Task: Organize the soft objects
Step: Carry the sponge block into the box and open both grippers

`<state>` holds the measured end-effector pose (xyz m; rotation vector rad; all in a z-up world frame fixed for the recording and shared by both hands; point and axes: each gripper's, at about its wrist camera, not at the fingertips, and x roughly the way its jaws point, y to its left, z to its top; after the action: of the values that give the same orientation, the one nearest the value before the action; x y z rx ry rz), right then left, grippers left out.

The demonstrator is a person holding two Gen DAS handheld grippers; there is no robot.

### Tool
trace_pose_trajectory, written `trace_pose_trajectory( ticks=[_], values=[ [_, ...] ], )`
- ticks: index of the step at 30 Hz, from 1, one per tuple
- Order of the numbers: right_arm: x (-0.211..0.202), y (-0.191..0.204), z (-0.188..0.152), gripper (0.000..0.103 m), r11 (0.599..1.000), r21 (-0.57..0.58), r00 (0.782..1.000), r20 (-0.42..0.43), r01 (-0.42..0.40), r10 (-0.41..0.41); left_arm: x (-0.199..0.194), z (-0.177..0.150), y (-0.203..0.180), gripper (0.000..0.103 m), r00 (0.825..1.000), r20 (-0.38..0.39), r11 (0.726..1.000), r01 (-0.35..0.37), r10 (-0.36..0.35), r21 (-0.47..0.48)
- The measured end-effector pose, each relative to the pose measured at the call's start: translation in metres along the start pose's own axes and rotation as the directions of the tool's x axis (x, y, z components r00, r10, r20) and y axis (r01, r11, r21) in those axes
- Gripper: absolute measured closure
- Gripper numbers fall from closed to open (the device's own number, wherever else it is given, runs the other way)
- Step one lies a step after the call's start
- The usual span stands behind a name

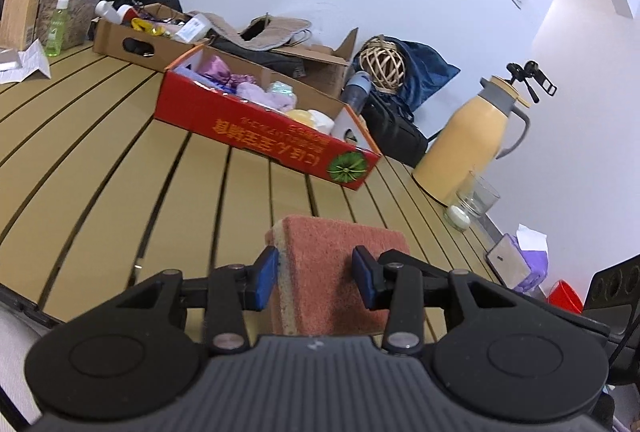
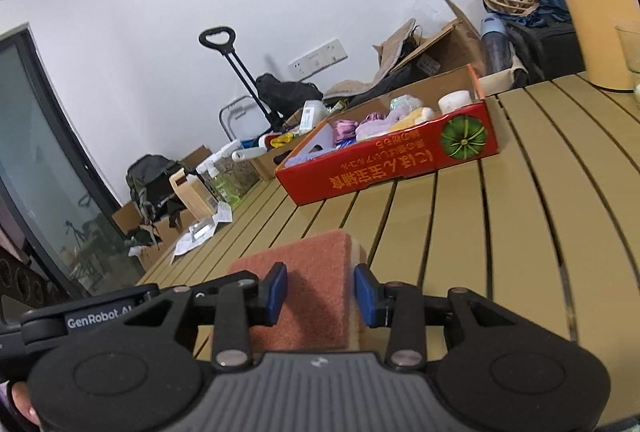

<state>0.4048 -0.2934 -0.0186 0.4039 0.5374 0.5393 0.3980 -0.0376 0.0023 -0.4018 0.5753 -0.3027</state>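
My left gripper (image 1: 314, 282) is shut on a sponge (image 1: 332, 272) with a reddish scouring face and a yellow foam side, held above the slatted table. My right gripper (image 2: 320, 292) is likewise shut on a reddish and yellow sponge (image 2: 316, 272). The blue pads (image 2: 278, 292) press into its sides. Ahead on the table lies a red cardboard box (image 1: 256, 127) holding several soft items in purple, pink, yellow and white. In the right wrist view the same red box (image 2: 384, 167) is up and to the right. The left gripper's body (image 2: 100, 316) shows at the left there.
A cream thermos jug (image 1: 468, 135) and a glass (image 1: 478, 197) stand at the table's right end. Behind the red box are brown cardboard boxes (image 1: 128, 43), a wicker ball (image 1: 382, 65) and bags. A green spray bottle (image 1: 56, 27) and papers sit far left.
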Motion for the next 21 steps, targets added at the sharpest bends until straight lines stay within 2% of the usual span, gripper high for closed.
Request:
trace_pose_trajectory(
  ticks=[6,11,14,17,21],
  values=[
    [-0.017,-0.015,0.002,0.067,1.000,0.021,0.999,0.034,-0.001,0.000,0.012,0.006,-0.019,0.062,1.000,-0.006,0.999,0.003,-0.003,0.036],
    [-0.010,-0.025,0.022,0.067,1.000,0.014,0.998,0.059,0.022,-0.023,0.044,0.040,-0.027,0.062,0.999,-0.011,0.998,0.042,-0.042,0.056],
    [0.001,-0.030,0.052,0.067,0.999,-0.017,0.996,0.082,0.048,-0.047,0.077,0.080,-0.027,0.062,0.996,-0.010,0.994,0.092,-0.091,0.058],
    [0.023,-0.041,0.096,0.067,0.997,-0.036,0.993,0.100,0.070,-0.066,0.116,0.121,-0.026,0.062,0.992,-0.022,0.991,0.125,-0.124,0.043],
    [0.070,-0.060,0.157,0.067,0.993,-0.046,0.991,0.092,0.106,-0.102,0.187,0.180,-0.015,0.062,0.989,-0.065,0.991,0.131,-0.130,0.002]
  ],
)
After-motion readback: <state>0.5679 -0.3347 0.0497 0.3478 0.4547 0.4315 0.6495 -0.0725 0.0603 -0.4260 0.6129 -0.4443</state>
